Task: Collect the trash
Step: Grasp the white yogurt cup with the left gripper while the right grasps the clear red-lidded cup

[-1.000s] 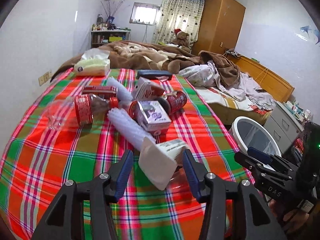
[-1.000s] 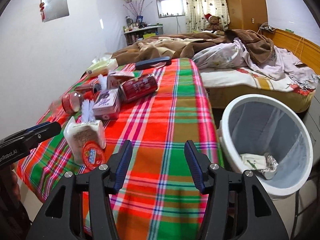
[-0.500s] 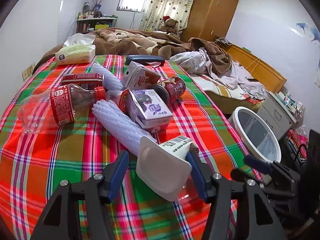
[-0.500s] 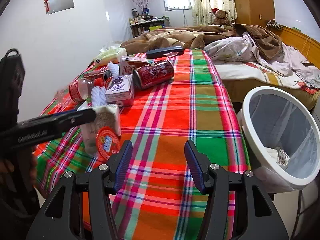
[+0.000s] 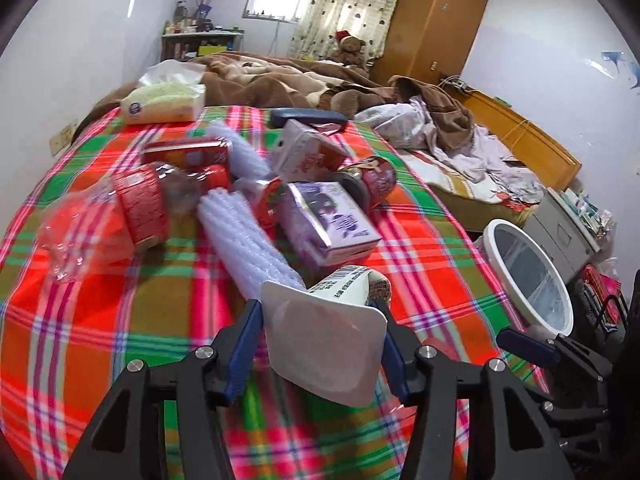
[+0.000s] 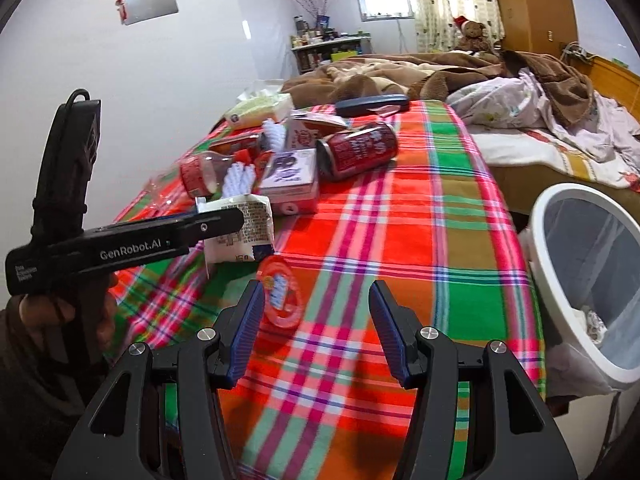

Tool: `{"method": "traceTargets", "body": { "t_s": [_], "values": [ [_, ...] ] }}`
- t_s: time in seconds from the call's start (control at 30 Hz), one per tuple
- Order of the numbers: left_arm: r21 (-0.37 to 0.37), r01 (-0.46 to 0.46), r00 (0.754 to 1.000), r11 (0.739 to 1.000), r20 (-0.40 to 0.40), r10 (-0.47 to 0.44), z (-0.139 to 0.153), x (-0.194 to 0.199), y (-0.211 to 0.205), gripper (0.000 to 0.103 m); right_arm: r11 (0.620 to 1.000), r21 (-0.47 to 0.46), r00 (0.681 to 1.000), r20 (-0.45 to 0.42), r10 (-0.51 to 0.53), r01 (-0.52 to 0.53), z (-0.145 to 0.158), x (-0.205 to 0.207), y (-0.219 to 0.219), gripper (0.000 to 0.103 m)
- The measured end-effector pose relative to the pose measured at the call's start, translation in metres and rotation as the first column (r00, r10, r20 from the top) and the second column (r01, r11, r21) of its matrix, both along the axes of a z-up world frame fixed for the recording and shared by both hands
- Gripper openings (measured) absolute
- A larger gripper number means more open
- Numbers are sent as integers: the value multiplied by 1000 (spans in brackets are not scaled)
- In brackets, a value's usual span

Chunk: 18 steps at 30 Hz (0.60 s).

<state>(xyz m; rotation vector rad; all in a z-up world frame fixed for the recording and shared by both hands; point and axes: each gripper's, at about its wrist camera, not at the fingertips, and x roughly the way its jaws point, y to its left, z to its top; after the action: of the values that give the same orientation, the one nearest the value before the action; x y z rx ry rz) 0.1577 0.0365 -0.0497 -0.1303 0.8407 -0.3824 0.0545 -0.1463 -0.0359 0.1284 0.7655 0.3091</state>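
The left gripper [image 5: 320, 344] has its jaws about half open around a white squared plastic cup [image 5: 326, 342] that lies on its side at the near edge of the plaid tablecloth [image 5: 112, 320]. The jaws have just been closing on it. The blue pads [image 5: 246, 340] look to be against its rim on both sides, though motion blur leaves actual contact uncertain.

The cup is probably empty, so it should be light and thin-walled, and it would buckle under a hard squeeze. The stiff flared rim is the best place to grip, and the printed wall behind it is softer. A red peeled foil lid [image 6: 280, 288] lies just in front of it, and whether the lid still hangs from the cup is hard to tell.

The right gripper [image 6: 316, 332] hangs half open over bare cloth with nothing between its jaws.

The left wrist view shows the cup's flat base head-on and the rest of the pile behind it: a crushed clear bottle [image 5: 112, 216], a roll of bubble wrap [image 5: 244, 236], a purple carton [image 5: 332, 224] and a red can [image 5: 372, 184]. The right wrist view shows what that view hides: the side of the gripper arm lying across the cup, the hand [image 6: 60, 312] holding it, and crumpled trash at the bottom of the white bin [image 6: 560, 216], which stands beside the table.
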Motion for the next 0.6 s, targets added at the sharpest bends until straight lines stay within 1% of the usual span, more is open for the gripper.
{"method": "traceTargets", "body": {
  "t_s": [0.07, 0.17, 0.23, 0.27, 0.37, 0.4, 0.47, 0.53, 0.6],
  "values": [
    [-12, -20, 1000, 1000, -3, 20, -1, -4, 9, 55, 1000, 10, 1000, 0, 20, -20, 0, -1, 5, 56],
    [22, -54, 998, 998, 23, 54, 2, -13, 18, 55, 998, 9, 998, -5, 56, -56, -2, -2, 15, 56],
    [9, -70, 997, 997, 19, 70, 3, -17, 26, 55, 997, 1, 997, -15, 78, -78, -4, 0, 23, 60],
    [2, -78, 997, 997, 17, 78, 3, -20, 31, 55, 997, -3, 996, -16, 82, -82, -5, 0, 26, 63],
    [13, -106, 994, 994, 20, 106, 1, -26, 39, 55, 996, -8, 995, -23, 93, -93, -8, 2, 34, 64],
    [6, -106, 994, 994, 14, 106, 0, -29, 42, 55, 995, -12, 995, -29, 99, -100, -9, 3, 38, 64],
    [-9, -105, 994, 994, 16, 105, 0, -36, 47, 55, 994, -30, 994, -38, 100, -101, -11, 6, 43, 64],
    [-14, -110, 994, 994, 15, 110, 0, -40, 50, 55, 994, -68, 995, -41, 87, -90, -13, 8, 49, 64],
    [-7, -105, 994, 994, 14, 105, 0, -42, 51, 55, 992, -103, 996, -46, 75, -80, -15, 10, 53, 64]
  ]
}}
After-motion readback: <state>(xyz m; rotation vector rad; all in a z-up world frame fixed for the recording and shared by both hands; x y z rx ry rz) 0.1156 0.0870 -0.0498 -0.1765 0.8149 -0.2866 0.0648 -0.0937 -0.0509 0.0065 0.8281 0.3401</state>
